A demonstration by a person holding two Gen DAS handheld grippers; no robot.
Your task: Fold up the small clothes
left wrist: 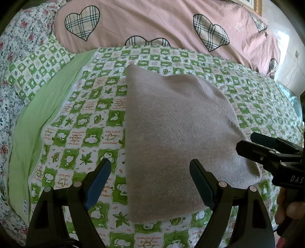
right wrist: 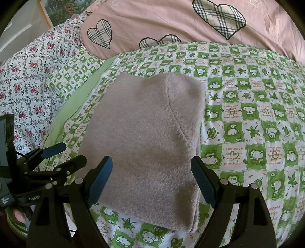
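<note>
A folded grey-pink sweater (left wrist: 171, 137) is laid flat on a green-and-white checked sheet (left wrist: 85, 122), which serves as the landmark here. The sweater is seen near the middle of the sheet, with a curved seam running across its upper layer. The left gripper (left wrist: 150, 183) is held just above the sheet at the sweater's near left edge; its jaws are spread wide, one finger over bare sheet and the other over the sweater, and nothing is pinched. The right gripper (right wrist: 152, 179) is likewise held wide apart, its two fingers framing the sweater's near edge, with no cloth caught between the pads. In the left wrist view, the right gripper (left wrist: 266, 150) is shown from the side at the sweater's right corner, close to the cloth; whether it touches cannot be told. A fingertip (left wrist: 293, 211) is glimpsed below it. In the right wrist view, the left gripper (right wrist: 57, 158) is shown at the left edge of the sheet, apart from the sweater. Only this view shows the folded right side of the sweater (right wrist: 152, 133) as stacked layers, and a framed picture (right wrist: 57, 11) beyond the sheet. A pink duvet with plaid hearts (left wrist: 152, 24) and a floral cloth (right wrist: 34, 76) are seen bordering the sheet in both views.
</note>
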